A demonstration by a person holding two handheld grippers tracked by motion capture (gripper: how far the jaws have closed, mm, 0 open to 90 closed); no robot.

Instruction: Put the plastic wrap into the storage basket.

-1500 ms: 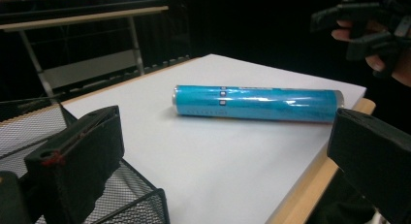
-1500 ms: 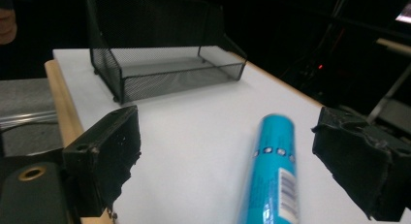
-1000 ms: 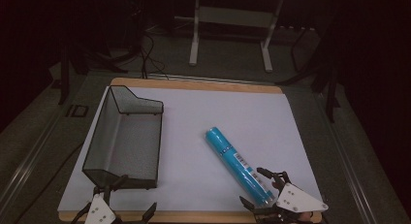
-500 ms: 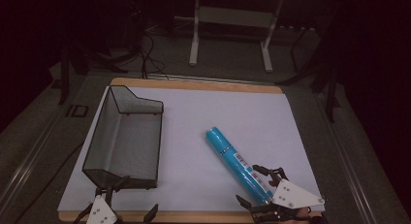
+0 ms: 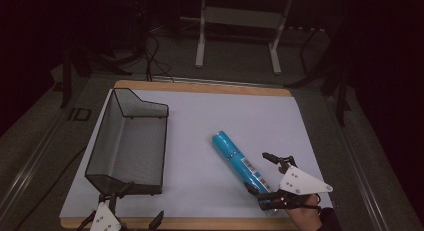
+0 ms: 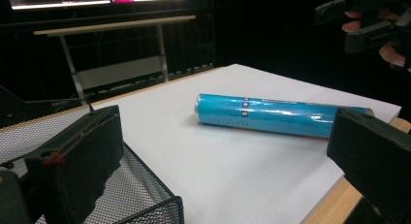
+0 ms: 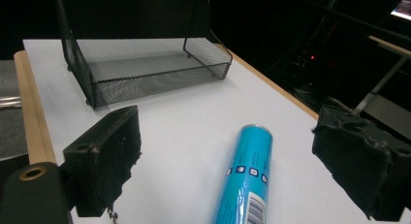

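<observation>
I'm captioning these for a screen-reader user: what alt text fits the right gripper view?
Two open black jaws of the right gripper frame a blue cylindrical can lying on its side on a white table sheet, the can untouched between them. Beyond it stands an empty black wire-mesh basket near the table's wooden edge, against a dark room.

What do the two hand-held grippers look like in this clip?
Both are black, two-jawed tools. The right gripper carries a pale grey three-cornered plate with small dark screw dots on top; its jaws have rough, chipped inner faces in the right gripper view. The left gripper has a similar pale plate, and one jaw shows a small red mark in the left gripper view. A dark cuff shows at the wrist.
</observation>
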